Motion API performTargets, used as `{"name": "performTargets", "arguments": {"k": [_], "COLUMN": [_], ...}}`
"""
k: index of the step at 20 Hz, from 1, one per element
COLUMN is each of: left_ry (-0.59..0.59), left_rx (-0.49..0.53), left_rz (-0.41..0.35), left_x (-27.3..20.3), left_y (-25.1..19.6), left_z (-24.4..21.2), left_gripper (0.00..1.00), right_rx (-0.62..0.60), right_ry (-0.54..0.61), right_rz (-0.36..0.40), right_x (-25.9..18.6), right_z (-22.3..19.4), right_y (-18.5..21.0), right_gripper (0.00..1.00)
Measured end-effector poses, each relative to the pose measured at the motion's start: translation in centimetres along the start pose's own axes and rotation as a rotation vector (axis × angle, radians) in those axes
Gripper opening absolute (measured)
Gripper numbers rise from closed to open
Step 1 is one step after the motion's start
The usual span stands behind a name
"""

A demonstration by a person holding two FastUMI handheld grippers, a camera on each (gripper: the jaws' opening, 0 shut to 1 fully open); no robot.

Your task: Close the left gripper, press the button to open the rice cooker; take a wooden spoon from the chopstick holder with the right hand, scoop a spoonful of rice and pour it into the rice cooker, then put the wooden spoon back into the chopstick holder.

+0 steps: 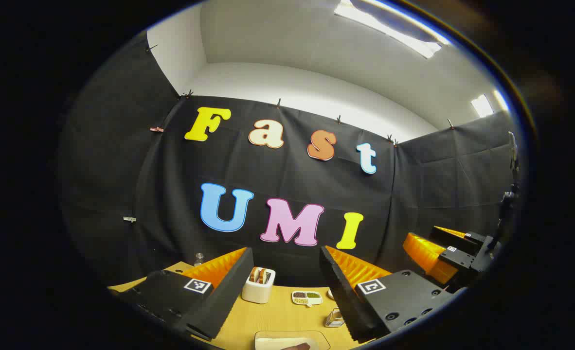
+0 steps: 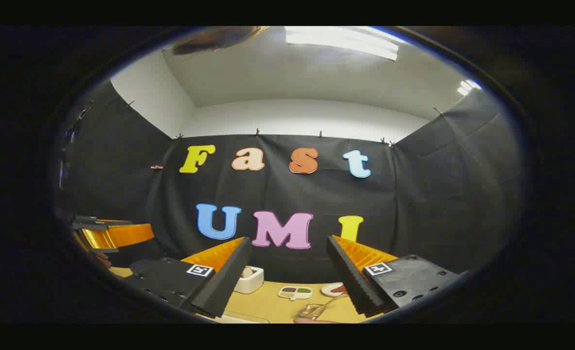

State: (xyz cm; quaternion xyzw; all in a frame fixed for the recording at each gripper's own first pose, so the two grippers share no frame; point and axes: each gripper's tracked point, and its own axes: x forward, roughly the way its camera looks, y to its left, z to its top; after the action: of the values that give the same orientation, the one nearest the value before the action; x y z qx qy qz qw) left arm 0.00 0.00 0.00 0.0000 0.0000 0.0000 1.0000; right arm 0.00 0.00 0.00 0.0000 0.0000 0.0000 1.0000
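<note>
Two grippers, both with jaws wide apart, nothing held: left gripper [image 1: 285, 291], right gripper [image 2: 287, 282]. Chopstick holder [image 1: 258, 287] sits lower centre on the table [image 1: 278, 316], untouched. I judge nothing's started; every step's left.

White chopstick holder [image 1: 258, 290], yellow wooden table [image 1: 278, 316]

Each tongs [image 1: 282, 279] [image 2: 287, 272] has ridged fingers on black, screw-dotted mounts, each bearing a square black-and-white marker.
</note>
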Motion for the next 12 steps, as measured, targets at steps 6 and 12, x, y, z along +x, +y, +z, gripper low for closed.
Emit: {"name": "performTargets", "arguments": {"k": [6,12], "left_ry": [0.006,0.019], "left_rx": [0.031,0.059], "left_rz": [0.011,0.049], "left_x": [-0.2,-0.6], "left_y": [-0.2,0.6], "left_z": [-0.2,-1.0], "left_gripper": [0.93,0.93], "right_rx": [0.014,0.000], "right_ry": [0.061,0.089], "right_rz": [-0.010,-0.018], "right_x": [-0.1,0.0], "right_z": [-1.2,-2.2], "right_y": [-0.3,-0.5], "right_gripper": [0.96,0.94]}}
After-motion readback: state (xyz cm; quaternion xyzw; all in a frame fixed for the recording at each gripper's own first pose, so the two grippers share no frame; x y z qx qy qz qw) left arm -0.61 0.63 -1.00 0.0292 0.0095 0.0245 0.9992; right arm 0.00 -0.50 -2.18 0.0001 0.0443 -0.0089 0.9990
